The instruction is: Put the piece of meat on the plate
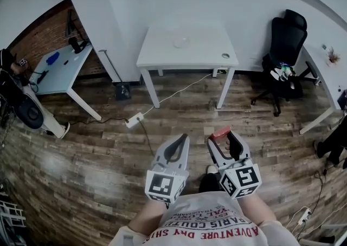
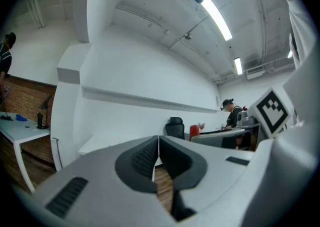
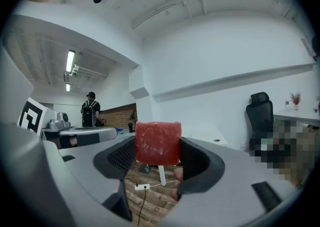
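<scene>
The piece of meat is a red cube pinched between the tips of my right gripper, which is shut on it. In the head view the meat shows at the right gripper, held over the wooden floor near my body. My left gripper is beside it, jaws closed together with nothing between them. A pale plate lies on the white table several steps ahead. From the left gripper view the meat is visible at the right.
A black office chair stands right of the table. A power strip and its cable lie on the floor ahead. Another white desk is at the left, with a person near it. A small round object sits on the table's right corner.
</scene>
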A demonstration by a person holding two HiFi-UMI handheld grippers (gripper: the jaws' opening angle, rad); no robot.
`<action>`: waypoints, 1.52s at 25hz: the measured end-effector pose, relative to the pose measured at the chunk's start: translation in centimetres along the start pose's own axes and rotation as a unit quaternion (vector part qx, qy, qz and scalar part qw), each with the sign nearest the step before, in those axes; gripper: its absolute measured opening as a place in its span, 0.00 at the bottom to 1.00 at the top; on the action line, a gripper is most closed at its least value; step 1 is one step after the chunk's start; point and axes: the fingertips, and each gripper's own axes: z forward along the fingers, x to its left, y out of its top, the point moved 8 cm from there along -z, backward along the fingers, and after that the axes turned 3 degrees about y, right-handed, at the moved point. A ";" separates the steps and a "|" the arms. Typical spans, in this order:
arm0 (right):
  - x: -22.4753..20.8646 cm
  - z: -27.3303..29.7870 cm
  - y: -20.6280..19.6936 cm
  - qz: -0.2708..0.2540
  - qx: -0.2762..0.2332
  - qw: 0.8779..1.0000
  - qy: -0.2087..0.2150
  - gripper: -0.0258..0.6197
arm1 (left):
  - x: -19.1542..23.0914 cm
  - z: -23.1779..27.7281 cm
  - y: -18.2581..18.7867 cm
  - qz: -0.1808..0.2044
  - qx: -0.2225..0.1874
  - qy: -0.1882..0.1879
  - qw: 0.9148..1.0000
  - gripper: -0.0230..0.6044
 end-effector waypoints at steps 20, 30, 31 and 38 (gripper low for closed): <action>-23.0 12.6 5.0 -0.014 -0.004 0.997 0.079 0.47 | -1.3 24.4 1.2 -0.016 0.005 0.086 0.996 0.05; -26.0 19.5 4.1 0.003 0.024 0.995 0.094 0.47 | 2.9 29.7 -0.1 -0.026 0.028 0.097 0.995 0.05; -26.1 20.4 4.1 0.002 0.025 0.995 0.093 0.47 | 3.7 30.4 -0.3 -0.027 0.028 0.095 0.995 0.05; -26.8 29.1 4.6 -0.008 0.031 0.997 0.069 0.47 | 11.7 37.0 -0.7 -0.038 0.023 0.067 0.997 0.05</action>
